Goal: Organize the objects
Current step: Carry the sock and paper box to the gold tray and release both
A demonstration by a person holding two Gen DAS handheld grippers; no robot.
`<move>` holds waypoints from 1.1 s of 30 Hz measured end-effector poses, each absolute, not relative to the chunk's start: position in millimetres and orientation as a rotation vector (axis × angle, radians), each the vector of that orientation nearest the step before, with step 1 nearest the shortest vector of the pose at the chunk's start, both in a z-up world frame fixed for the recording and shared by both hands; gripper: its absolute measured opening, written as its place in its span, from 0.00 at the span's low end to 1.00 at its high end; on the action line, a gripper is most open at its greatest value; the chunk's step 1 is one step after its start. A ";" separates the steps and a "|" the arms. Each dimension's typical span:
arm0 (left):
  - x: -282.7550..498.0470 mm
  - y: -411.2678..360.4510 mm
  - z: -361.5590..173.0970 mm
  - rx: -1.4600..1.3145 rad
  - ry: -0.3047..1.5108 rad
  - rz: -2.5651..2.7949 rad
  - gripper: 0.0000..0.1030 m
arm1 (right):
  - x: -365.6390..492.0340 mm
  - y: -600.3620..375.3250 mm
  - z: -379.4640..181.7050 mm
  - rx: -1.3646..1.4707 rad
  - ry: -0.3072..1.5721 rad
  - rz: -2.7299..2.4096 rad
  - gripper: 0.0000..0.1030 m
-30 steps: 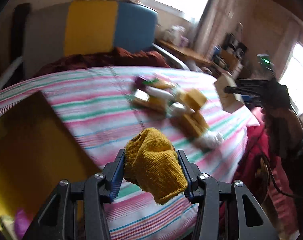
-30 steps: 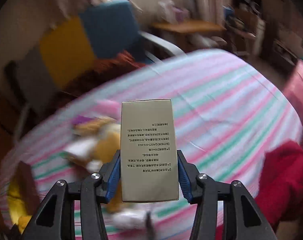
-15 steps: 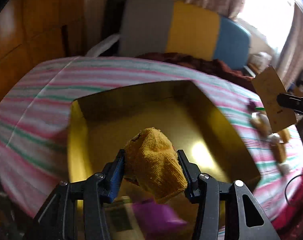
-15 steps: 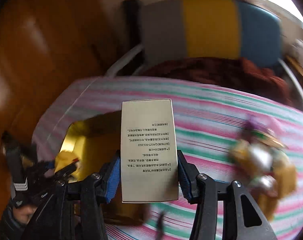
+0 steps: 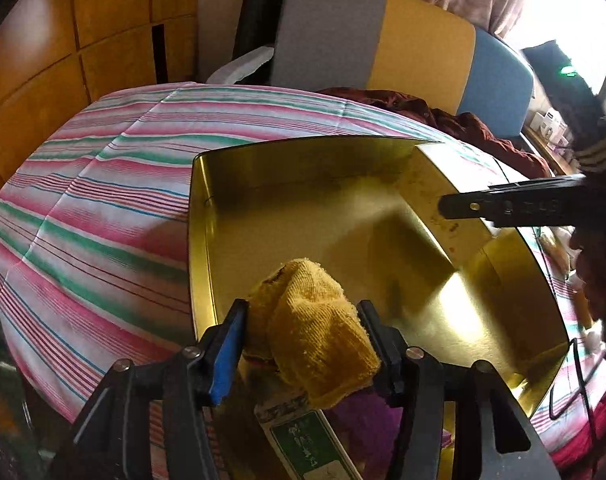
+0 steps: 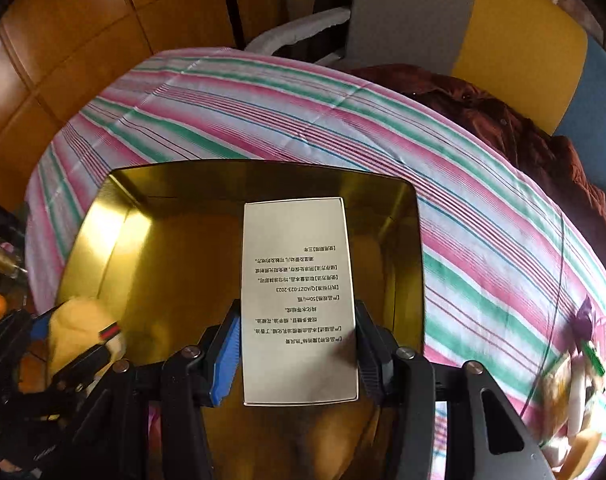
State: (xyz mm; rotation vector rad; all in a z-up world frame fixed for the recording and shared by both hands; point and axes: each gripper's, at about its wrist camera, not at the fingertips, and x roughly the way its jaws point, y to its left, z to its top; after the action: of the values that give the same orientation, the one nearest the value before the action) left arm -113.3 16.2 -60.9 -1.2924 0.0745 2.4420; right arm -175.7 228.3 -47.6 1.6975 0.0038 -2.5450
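My left gripper [image 5: 307, 344] is shut on a mustard yellow knitted cloth [image 5: 315, 328] and holds it over the near side of a shiny gold tin box [image 5: 303, 216]. My right gripper [image 6: 297, 352] is shut on a pale printed carton [image 6: 299, 296] and holds it over the same gold box [image 6: 175, 264]. In the left wrist view the carton [image 5: 443, 200] hangs above the box's right wall. In the right wrist view the left gripper with the yellow cloth [image 6: 79, 332] is at the box's left edge. A green-labelled packet [image 5: 307, 440] and something purple [image 5: 363, 420] lie in the box below the cloth.
The box sits on a table under a pink, green and white striped cloth [image 5: 95, 216]. A grey, yellow and blue chair [image 5: 403, 44] with dark red fabric [image 6: 503, 120] stands behind. Several small items [image 6: 575, 380] lie on the cloth at the right. Wooden panels [image 5: 63, 40] are at the left.
Both grippers have swung from the pile of items to the gold box and now hang over it. Each keeps its hold: left on the cloth, right on the carton.
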 end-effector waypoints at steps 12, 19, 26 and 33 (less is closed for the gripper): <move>-103.3 9.6 -41.3 -1.220 0.031 2.501 0.71 | -184.5 245.2 -41.0 1.657 -0.053 -2.669 0.53; -89.3 8.5 -16.7 -1.124 -0.007 2.561 0.76 | -137.2 248.4 -14.6 1.533 -0.075 -2.757 0.53; -70.5 16.5 1.0 -1.048 0.027 2.573 0.81 | -88.6 243.5 -0.5 1.430 -0.057 -2.802 0.53; -51.0 35.1 5.4 -1.010 0.091 2.547 0.83 | -47.2 245.1 -3.1 1.391 -0.096 -2.805 0.70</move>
State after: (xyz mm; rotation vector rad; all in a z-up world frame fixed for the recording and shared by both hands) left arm -51.0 35.1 5.4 -1.0098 0.0908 2.5471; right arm -47.2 245.1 -3.1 1.3910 -0.0956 -2.8053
